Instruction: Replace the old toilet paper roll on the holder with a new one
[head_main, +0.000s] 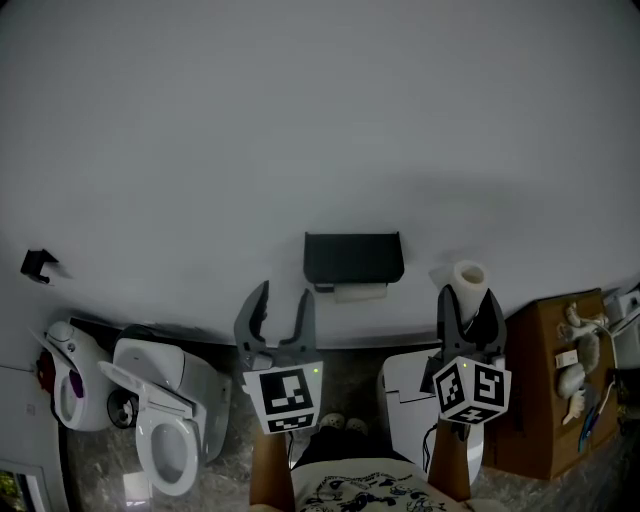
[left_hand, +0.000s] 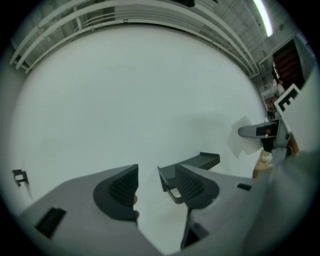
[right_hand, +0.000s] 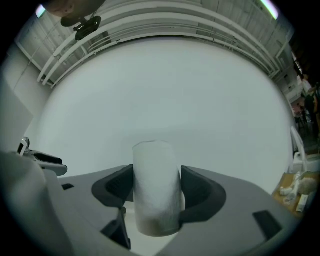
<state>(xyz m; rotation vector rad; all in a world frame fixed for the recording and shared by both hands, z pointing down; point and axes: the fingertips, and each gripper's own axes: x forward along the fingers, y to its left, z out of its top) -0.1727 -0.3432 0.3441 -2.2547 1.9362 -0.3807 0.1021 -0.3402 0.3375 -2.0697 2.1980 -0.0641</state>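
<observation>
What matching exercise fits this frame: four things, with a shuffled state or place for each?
1. left gripper
2. right gripper
3. holder
4. toilet

A. white, on the floor at the left
B. shut on the toilet paper roll
C. open, empty
D. black, on the wall

Pairs: 1-C, 2-B, 3-D, 4-A

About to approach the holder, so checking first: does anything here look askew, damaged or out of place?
Nothing stands out. The black holder sits level on the wall with a thin white roll under it. The right gripper clamps the new roll squarely; the left gripper is open and empty.
</observation>
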